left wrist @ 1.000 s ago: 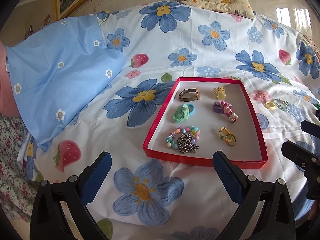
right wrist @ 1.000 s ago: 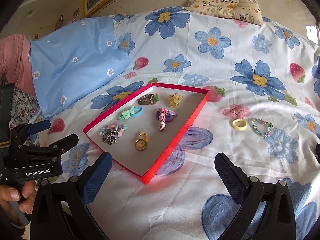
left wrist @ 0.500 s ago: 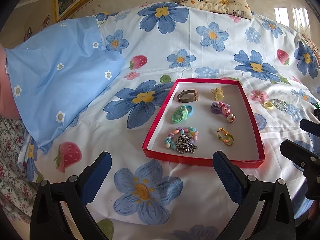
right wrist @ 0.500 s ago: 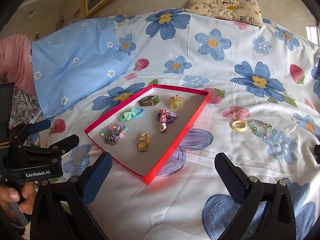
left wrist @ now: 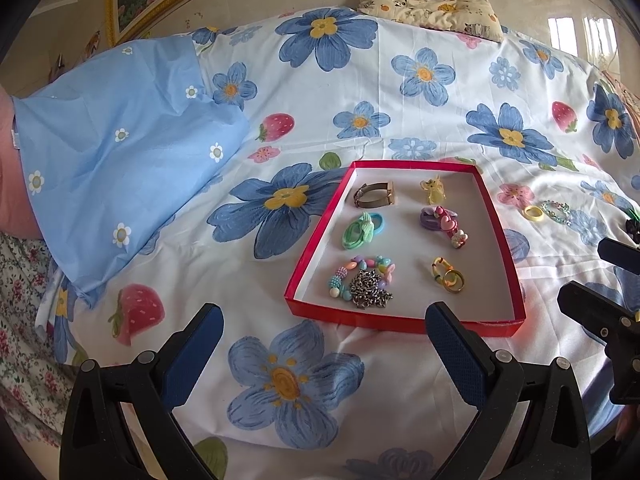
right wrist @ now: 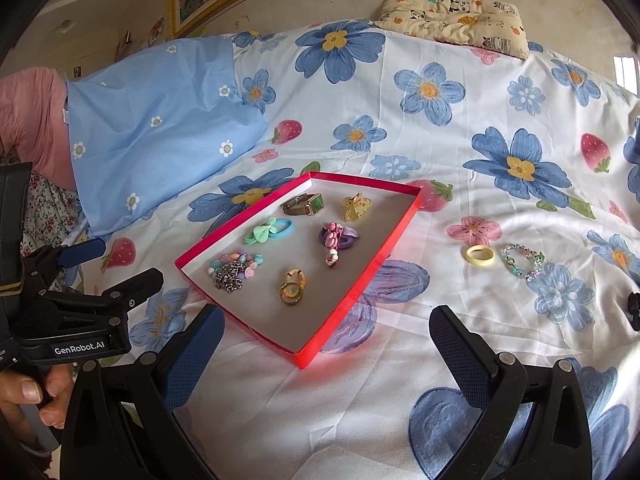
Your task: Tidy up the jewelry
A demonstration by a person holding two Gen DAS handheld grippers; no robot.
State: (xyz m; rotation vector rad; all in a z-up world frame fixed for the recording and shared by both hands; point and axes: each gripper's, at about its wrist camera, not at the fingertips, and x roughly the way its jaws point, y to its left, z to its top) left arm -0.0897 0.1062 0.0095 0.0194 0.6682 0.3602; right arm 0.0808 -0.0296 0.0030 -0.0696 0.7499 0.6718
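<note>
Floral bedsheet (left wrist: 400, 92) beneath; left gripper (left wrist: 324, 332), right gripper (right wrist: 326, 332) wide apart, empty

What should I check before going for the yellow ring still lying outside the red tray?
1. Right claw open and empty: ok.
2. Left claw open and empty: ok.
3. Yellow ring lies clear on the sheet, apart from the beaded bracelet: ok.
4. Red tray has bare floor near its right wall: ok.
5. Nothing between right claw and ring: ok.
6. Dark item at right edge: cannot tell.
</note>
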